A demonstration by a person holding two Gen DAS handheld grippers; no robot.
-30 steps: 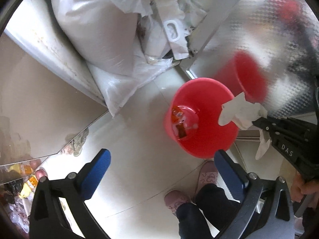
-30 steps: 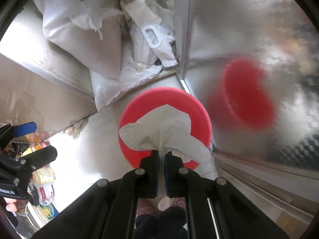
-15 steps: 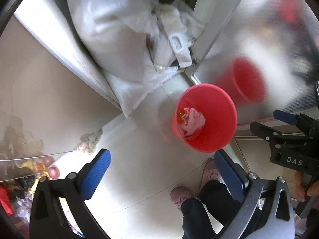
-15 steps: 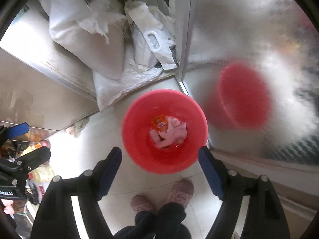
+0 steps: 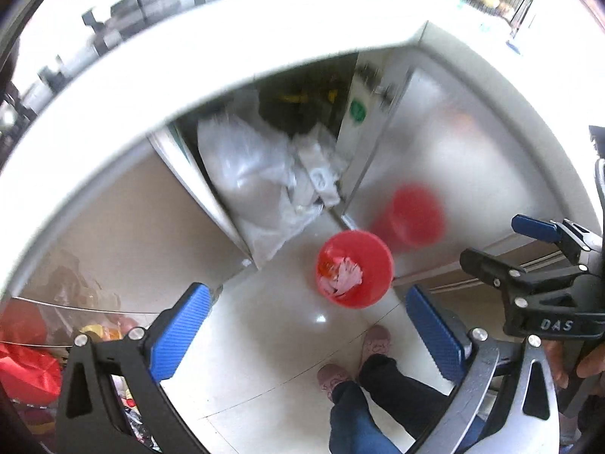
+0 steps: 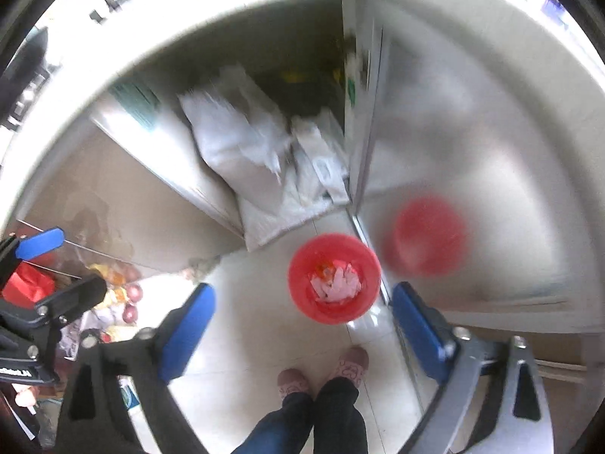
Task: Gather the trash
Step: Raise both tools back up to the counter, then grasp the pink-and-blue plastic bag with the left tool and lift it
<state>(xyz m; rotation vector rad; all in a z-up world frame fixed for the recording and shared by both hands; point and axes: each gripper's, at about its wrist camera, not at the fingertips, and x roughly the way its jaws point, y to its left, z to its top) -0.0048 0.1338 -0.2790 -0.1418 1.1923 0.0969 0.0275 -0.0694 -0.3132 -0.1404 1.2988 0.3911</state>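
Pale tiled floor (image 6: 242,325) far below, both claws pointing steeply down at the red bin (image 6: 334,278): left claw (image 5: 302,335) wide open, right claw (image 6: 302,325) opening, empty.

A home kitchen corner: pale floor tiles (image 5: 264,340), a white tabletop (image 5: 189,64) over steel-fronted cabinets (image 6: 472,143), one door open on stuffed white sacks (image 5: 245,174), a red bin (image 6: 334,278) beside slippered feet (image 6: 321,374).
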